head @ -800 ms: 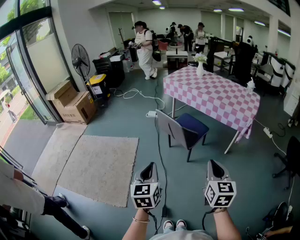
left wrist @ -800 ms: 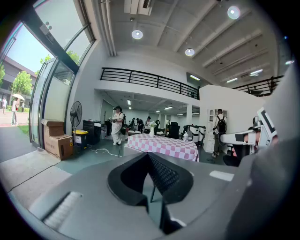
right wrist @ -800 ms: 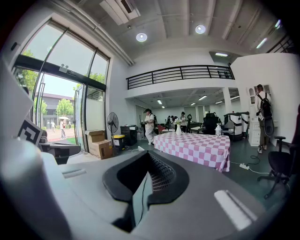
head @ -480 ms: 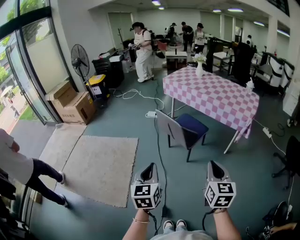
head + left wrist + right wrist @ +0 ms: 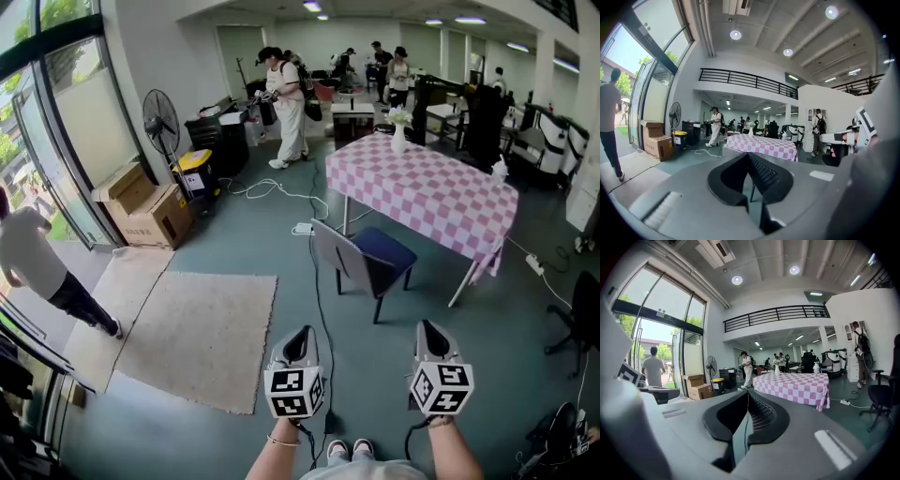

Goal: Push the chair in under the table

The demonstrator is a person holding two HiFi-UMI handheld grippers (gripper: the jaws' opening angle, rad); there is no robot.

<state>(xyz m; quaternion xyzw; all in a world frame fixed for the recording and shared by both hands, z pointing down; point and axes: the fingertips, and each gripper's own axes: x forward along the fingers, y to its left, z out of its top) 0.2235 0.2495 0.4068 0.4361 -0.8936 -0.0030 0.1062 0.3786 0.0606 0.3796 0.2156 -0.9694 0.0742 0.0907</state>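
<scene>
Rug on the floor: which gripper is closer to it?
Left. The left gripper hangs just past the rug's right edge, nearly beside it. The right gripper is farther right, on the other side of the left gripper, well away from the rug.

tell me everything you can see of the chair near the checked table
The chair has a grey back, a dark blue seat and thin dark legs. It stands upright on the teal floor, its back toward the camera, seat facing the pink-checked table. It is pulled out, not under the table, and only the floor seems to touch it.
</scene>
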